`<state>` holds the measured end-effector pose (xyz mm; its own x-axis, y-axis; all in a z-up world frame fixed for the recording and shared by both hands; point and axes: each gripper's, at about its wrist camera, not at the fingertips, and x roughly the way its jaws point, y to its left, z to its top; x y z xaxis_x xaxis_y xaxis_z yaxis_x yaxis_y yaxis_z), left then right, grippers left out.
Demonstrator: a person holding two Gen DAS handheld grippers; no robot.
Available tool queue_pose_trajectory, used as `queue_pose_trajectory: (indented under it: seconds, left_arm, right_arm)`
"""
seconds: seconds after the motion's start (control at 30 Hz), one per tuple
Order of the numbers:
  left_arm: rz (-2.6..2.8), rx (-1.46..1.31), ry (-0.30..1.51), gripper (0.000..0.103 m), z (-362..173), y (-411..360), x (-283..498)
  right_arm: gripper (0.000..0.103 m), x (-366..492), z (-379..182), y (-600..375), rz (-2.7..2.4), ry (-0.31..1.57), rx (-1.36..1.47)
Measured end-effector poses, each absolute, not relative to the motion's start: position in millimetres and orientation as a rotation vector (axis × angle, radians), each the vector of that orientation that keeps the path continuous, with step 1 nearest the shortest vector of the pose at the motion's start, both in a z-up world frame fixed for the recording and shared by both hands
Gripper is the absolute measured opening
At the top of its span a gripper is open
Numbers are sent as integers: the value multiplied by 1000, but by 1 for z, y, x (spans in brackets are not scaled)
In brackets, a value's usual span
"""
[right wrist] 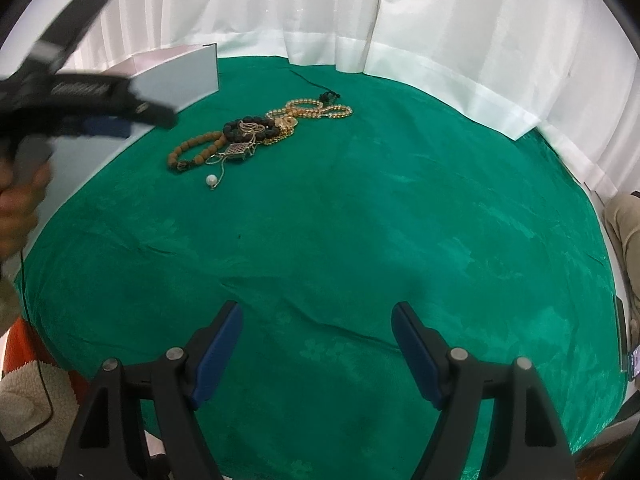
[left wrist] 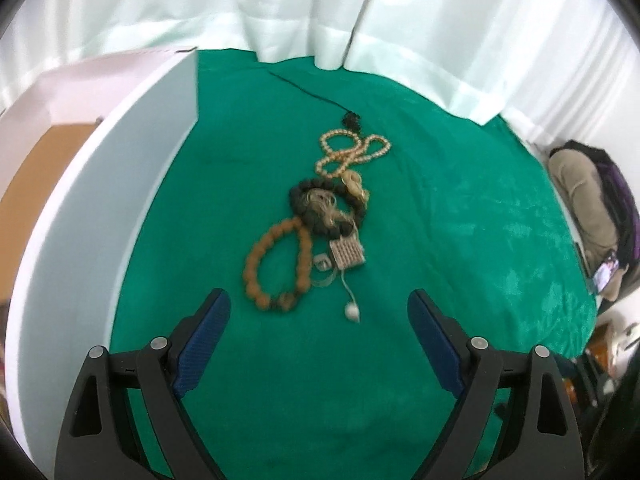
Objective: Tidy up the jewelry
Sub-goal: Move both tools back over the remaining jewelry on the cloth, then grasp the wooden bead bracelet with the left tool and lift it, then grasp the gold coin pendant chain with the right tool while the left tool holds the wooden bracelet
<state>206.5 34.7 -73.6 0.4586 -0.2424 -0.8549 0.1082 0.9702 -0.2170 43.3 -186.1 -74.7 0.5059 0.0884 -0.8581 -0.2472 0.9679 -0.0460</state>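
A pile of jewelry lies on the green cloth (left wrist: 440,240). It holds a brown bead bracelet (left wrist: 276,268), a black bead bracelet (left wrist: 320,204), a gold bead necklace (left wrist: 352,152), a square pendant (left wrist: 347,255) and a chain with a white pearl (left wrist: 353,312). My left gripper (left wrist: 318,320) is open, just short of the brown bracelet. My right gripper (right wrist: 318,328) is open and empty, well back from the pile (right wrist: 256,132). The left gripper (right wrist: 108,120) also shows blurred at the left of the right wrist view.
A white box (left wrist: 100,200) with a brown inside stands left of the pile; it also shows in the right wrist view (right wrist: 188,76). White curtains (left wrist: 320,12) hang behind the table. A seated person (left wrist: 588,200) is at the right edge.
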Motion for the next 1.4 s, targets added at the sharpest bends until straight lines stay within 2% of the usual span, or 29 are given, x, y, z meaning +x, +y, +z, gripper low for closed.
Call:
queue_pose_trajectory:
  seconds: [0.2, 0.37, 0.7, 0.77, 0.83, 1.07, 1.4]
  left_arm:
    - [-276, 33, 1088, 77, -92, 15, 219]
    - [-312, 86, 1116, 55, -113, 16, 223]
    - [-355, 222, 1142, 42, -135, 7, 227]
    - [-354, 219, 1153, 25, -134, 8, 226]
    - [-345, 204, 1165, 12, -133, 11, 225]
    - [-313, -37, 1194, 11, -125, 34, 216]
    - [-402, -405, 1089, 11, -67, 71, 175]
  right_arm:
    - [78, 43, -76, -195, 192, 1024, -154]
    - [78, 46, -82, -200, 186, 1039, -137]
    - [78, 45, -81, -202, 183, 1034, -129]
    - [78, 45, -80, -202, 180, 1034, -129]
    - [78, 48, -80, -202, 178, 1037, -127]
    - [78, 48, -76, -205, 183, 1027, -118]
    - [78, 48, -79, -206, 184, 1040, -91]
